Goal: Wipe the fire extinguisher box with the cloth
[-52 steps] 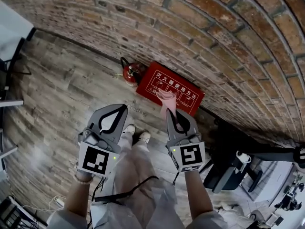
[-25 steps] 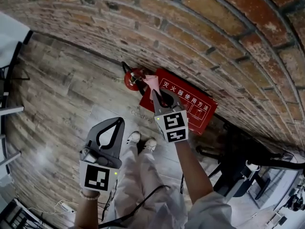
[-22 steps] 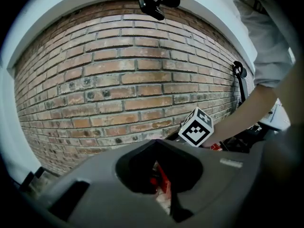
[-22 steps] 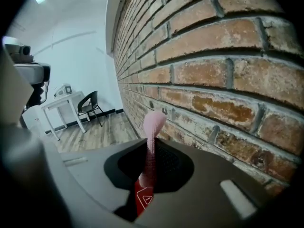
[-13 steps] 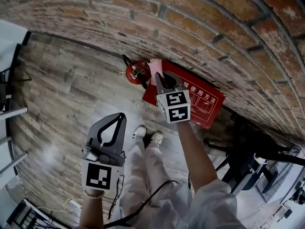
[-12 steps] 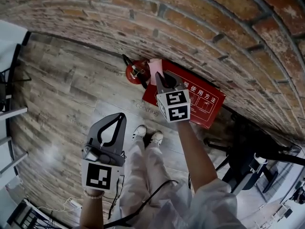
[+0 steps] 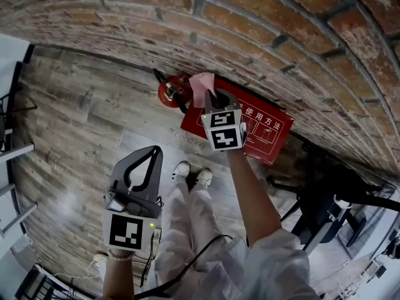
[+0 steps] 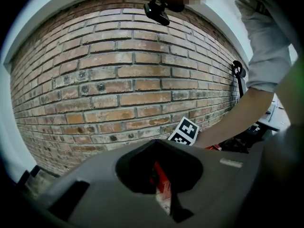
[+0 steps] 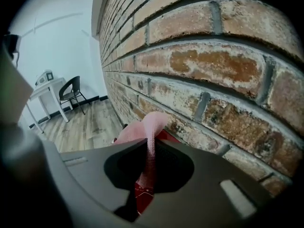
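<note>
A red rectangular fire extinguisher box with white lettering (image 7: 265, 130) lies flat on the grey-brown wooden plank floor (image 7: 75, 124), its long side against the foot of the red brick wall (image 7: 262, 17). Just beside its left end stands a round red fire extinguisher with a black hose (image 7: 169, 92).

The right gripper (image 7: 210, 96) is stretched out over that left end of the box. Its fingers are clamped on a soft pink cloth (image 7: 201, 85), which bunches out beyond the fingertips between the extinguisher and the wall. In the right gripper view the cloth (image 9: 150, 132) runs as a narrow strip down between the fingers, with the red box surface (image 9: 141, 193) below it. I cannot tell whether the cloth presses on the box.

The left gripper (image 7: 150, 150) is held back near the person's body, above the floor and well apart from the box. Its fingers are closed together with nothing between them.
</note>
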Demonstrator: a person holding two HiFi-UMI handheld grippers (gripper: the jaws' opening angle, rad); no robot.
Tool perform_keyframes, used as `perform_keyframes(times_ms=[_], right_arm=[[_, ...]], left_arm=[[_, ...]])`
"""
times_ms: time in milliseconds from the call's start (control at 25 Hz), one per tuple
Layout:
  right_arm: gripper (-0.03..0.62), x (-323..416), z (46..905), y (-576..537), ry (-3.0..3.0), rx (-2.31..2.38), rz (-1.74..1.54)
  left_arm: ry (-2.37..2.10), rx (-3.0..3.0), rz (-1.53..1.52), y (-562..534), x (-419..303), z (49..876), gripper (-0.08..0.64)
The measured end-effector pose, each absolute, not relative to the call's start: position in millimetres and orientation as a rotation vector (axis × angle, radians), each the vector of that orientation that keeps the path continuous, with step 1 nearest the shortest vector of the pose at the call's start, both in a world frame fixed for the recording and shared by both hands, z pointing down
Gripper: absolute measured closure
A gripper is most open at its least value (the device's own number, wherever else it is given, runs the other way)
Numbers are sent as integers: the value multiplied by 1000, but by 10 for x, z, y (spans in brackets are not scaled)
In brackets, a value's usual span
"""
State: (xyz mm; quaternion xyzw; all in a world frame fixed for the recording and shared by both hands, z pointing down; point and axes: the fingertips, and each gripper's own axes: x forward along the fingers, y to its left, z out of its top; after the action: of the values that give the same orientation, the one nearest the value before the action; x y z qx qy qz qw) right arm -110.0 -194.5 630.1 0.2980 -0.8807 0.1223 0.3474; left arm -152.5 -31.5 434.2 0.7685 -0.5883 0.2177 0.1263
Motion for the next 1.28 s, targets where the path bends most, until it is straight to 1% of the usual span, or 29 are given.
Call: perform_keyframes(times_ms=[680, 1280], right_arm=[[565, -734, 6366, -2017, -2238, 860, 295], [565, -239, 6369, -2073, -2197, 950, 305]], left_arm=[[-1637, 2268, 644, -374, -1274, 4407, 560], [-1561, 2319, 658, -466, -999, 4485, 560]])
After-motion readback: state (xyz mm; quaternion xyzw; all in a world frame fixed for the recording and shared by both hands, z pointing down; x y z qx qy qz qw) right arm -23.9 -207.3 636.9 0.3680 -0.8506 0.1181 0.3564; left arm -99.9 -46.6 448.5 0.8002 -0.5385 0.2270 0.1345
